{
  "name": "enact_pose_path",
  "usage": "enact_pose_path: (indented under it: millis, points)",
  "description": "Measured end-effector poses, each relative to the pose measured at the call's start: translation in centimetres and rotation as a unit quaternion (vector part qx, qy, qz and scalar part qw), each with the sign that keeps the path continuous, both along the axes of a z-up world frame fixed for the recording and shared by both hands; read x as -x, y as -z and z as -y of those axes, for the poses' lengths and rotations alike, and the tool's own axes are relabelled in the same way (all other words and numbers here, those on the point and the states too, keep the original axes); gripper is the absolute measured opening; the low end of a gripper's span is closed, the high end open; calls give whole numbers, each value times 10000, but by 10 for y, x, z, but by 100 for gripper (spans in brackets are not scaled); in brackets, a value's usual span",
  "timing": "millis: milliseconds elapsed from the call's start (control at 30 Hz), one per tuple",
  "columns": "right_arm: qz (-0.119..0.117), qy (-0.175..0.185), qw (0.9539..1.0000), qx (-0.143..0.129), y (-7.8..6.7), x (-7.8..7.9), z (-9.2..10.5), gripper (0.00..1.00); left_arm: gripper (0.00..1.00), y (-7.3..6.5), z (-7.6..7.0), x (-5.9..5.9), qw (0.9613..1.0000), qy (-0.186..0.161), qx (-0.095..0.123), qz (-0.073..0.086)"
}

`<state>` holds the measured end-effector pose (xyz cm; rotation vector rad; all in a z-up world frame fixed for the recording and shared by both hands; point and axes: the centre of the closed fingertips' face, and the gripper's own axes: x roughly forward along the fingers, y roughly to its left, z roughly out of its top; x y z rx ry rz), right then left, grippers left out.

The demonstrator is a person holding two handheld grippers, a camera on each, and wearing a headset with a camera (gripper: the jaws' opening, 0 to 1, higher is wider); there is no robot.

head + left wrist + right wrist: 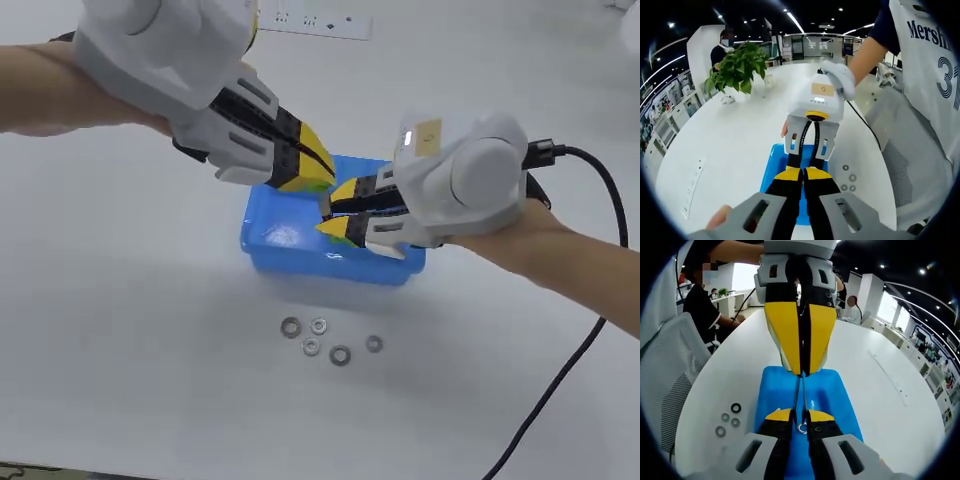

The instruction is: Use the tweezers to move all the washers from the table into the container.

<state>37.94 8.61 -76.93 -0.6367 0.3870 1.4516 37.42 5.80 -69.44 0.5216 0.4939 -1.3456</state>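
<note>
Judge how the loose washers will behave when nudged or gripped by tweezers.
The washers lie flat and thin on the smooth table, so they probably slide rather than roll. Being small, shiny metal, one may slip from the tweezers.

It is an open office: white desks (730, 150), mesh chair (670, 390) (potted plant (737, 70))

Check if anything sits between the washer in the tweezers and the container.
Nothing visible does. The washer, held at the tip of the tweezers between the jaws of the right gripper, hangs over the open blue container.
</note>
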Motion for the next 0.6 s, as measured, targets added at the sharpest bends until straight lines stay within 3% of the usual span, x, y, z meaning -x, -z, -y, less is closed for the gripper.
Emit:
enact_pose_path:
  millis: [400,600]
  points:
    - [365,-139,9992,-83,-33,13,-3,12,5,-31,-1,18,9995,112,-59,285]
    - [444,-181,9987,-144,-45,24,-3,11,5,-45,-1,33,9988,209,-108,418]
